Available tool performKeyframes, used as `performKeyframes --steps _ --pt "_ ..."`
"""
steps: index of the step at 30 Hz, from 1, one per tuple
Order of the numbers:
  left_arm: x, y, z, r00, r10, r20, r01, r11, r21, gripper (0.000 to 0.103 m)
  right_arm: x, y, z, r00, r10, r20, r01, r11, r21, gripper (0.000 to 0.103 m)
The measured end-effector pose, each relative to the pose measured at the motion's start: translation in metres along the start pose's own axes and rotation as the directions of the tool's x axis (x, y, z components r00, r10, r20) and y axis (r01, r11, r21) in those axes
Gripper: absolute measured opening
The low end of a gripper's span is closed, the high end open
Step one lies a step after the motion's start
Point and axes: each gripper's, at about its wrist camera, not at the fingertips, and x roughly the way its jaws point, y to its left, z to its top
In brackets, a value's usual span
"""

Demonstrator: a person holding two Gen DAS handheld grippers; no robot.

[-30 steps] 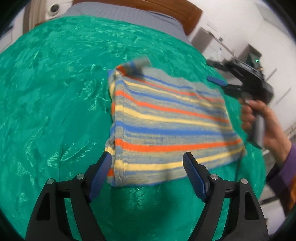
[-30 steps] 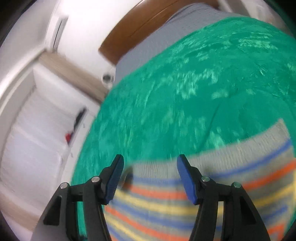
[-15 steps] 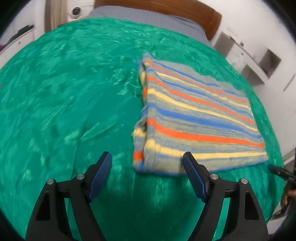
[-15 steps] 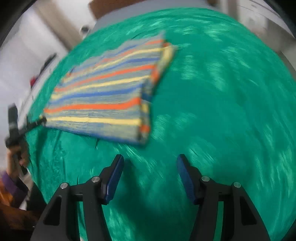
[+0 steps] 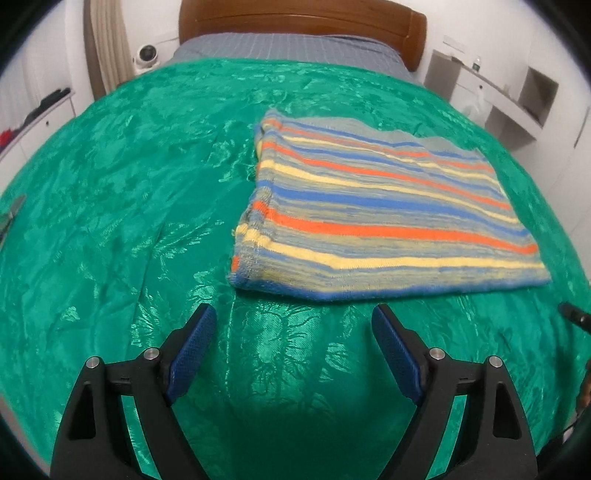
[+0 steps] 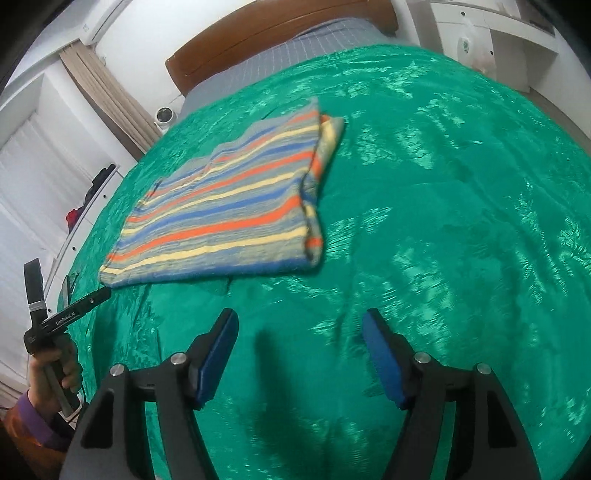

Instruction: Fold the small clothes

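Both handheld grippers have pulled back from the striped knit garment (image 5: 388, 210) since a second ago, when the right one hovered at its far edge and the left stood over its near hem. Now the left gripper (image 5: 293, 349) hangs above bare green satin bedspread (image 5: 110, 192), just short of the garment's blue-edged near hem, its jaws opening with nothing between them. Seen from its own camera, the right gripper (image 6: 299, 352) sits over open bedspread beside the garment's folded edge, jaws likewise opening and empty; from that view the left tool and the hand (image 6: 55, 369) gripping it (purple cuff showing) appear at the far corner of the cloth.

Folded into a flat, multi-layered rectangle of grey, orange, blue and yellow stripes, the garment lies in the middle of the bed, below the wooden headboard (image 5: 303, 18) and grey sheet (image 5: 288, 46). Judging by its tidy edges, the current fold looks finished and released. A further fold, if wanted, would call for both grippers to pinch the two corners of one short side and carry it across to the opposite edge.
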Motion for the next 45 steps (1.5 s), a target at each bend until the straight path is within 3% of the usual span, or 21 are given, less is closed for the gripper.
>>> performKeyframes --steps 13,19,24,27,30,34,38,42,43,44,45 --pt "-0.010 0.005 -0.010 0.999 0.036 -0.012 -0.035 0.999 0.024 0.088 0.002 -0.002 0.008 1.000 0.022 -0.012 -0.022 0.999 0.029 0.070" --pt "-0.026 0.008 -0.024 1.000 0.005 -0.009 -0.005 0.999 0.040 0.088 0.016 -0.014 0.071 0.998 0.066 0.010 -0.066 0.995 0.078 0.070" --pt "-0.040 -0.020 -0.033 0.999 -0.044 0.008 0.042 0.984 0.174 0.087 0.063 -0.043 0.133 0.988 0.150 -0.042 -0.135 0.961 0.240 0.070" --pt "-0.043 -0.051 -0.036 0.995 -0.103 0.004 0.098 0.952 0.289 0.087 0.083 -0.053 0.147 0.967 0.235 -0.100 -0.194 0.931 0.308 0.070" --pt "-0.038 -0.090 -0.033 0.985 -0.172 -0.009 0.162 0.908 0.387 0.087 0.080 -0.050 0.147 0.949 0.291 -0.122 -0.247 0.927 0.284 0.070" --pt "-0.012 -0.161 -0.017 0.966 -0.255 -0.051 0.244 0.822 0.515 0.086 0.068 -0.054 0.133 0.928 0.352 -0.118 -0.310 0.910 0.275 0.070" --pt "0.024 -0.224 0.002 0.954 -0.278 -0.110 0.290 0.772 0.566 0.081 0.056 -0.075 0.127 0.915 0.394 -0.084 -0.351 0.881 0.316 0.070" --pt "0.051 -0.278 0.009 0.965 -0.244 -0.095 0.249 0.739 0.626 0.079 0.052 -0.094 0.129 0.899 0.432 -0.072 -0.384 0.855 0.348 0.070" --pt "0.055 -0.288 0.009 0.973 -0.220 -0.073 0.215 0.733 0.645 0.071 0.054 -0.095 0.131 0.897 0.435 -0.081 -0.384 0.856 0.347 0.070" --pt "0.058 -0.293 0.008 0.979 -0.197 -0.056 0.185 0.730 0.658 0.053 0.058 -0.096 0.134 0.896 0.434 -0.095 -0.379 0.859 0.343 0.070" --pt "0.060 -0.298 0.009 0.985 -0.170 -0.035 0.150 0.732 0.664 0.041 0.063 -0.096 0.137 0.900 0.423 -0.105 -0.368 0.866 0.337 0.070"
